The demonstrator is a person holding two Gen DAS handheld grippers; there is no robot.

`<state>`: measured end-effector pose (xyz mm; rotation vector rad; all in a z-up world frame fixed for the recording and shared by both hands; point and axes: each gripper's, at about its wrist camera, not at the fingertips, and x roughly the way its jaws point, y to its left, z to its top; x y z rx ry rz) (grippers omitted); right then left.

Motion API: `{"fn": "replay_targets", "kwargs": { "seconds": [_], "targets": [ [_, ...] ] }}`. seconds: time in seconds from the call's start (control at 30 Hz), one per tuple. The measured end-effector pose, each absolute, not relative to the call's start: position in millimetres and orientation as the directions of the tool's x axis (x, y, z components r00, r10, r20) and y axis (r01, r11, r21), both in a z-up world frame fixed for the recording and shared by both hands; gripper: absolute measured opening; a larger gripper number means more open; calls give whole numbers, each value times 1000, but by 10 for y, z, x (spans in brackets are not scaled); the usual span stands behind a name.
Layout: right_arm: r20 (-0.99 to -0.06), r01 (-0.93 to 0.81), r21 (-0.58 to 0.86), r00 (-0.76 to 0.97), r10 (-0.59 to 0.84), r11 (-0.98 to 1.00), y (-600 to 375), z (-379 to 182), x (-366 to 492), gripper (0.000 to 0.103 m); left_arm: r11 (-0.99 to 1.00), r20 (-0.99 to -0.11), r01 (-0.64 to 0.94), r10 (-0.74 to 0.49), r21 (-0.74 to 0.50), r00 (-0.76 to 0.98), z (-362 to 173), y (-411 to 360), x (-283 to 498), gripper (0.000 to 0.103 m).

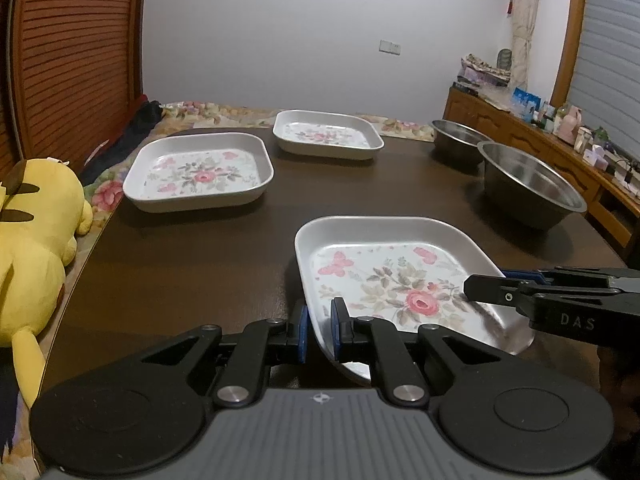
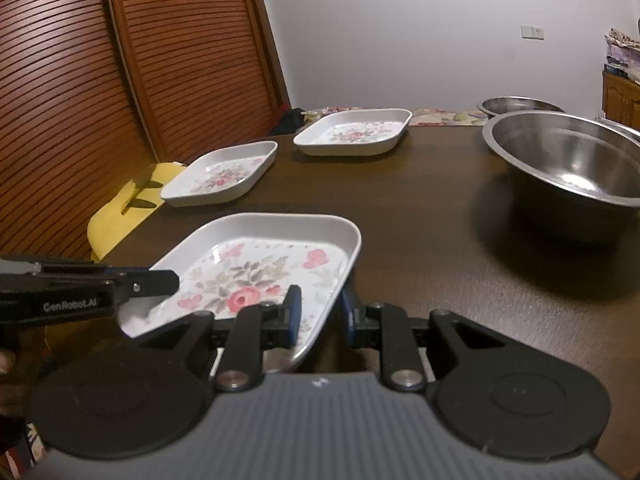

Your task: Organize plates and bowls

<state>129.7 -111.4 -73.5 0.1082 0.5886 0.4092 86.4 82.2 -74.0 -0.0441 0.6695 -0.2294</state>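
While the near plate (image 1: 400, 280) is gripped at opposite rims by the left gripper (image 1: 319, 326) and right gripper (image 2: 318, 314) at the table's (image 1: 180, 272) front, nothing is yet stacked: two plates and two bowls are left scattered apart

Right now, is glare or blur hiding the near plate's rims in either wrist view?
Left wrist view: near plate sharp, slight sheen at its lower right corner, rim readable. Right wrist view: white glare patch by the left gripper; steel bowl shows a highlight; fisheye bends the louvered door.
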Motion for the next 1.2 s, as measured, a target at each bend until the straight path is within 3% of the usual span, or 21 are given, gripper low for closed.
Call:
{"fn": "replay_targets", "kwargs": {
  "seconds": [0.73, 1.2],
  "targets": [
    [-503, -335, 218, 766, 400, 917, -1147, -771, 1282, 25, 978, -611, 170, -209, -121, 764, -786, 862, 914, 15],
    [-455, -345, 205, 795, 401, 916, -1177, -568, 1284, 25, 981, -567, 159, -192, -108, 801, -581, 946, 957, 18]
  ]
}}
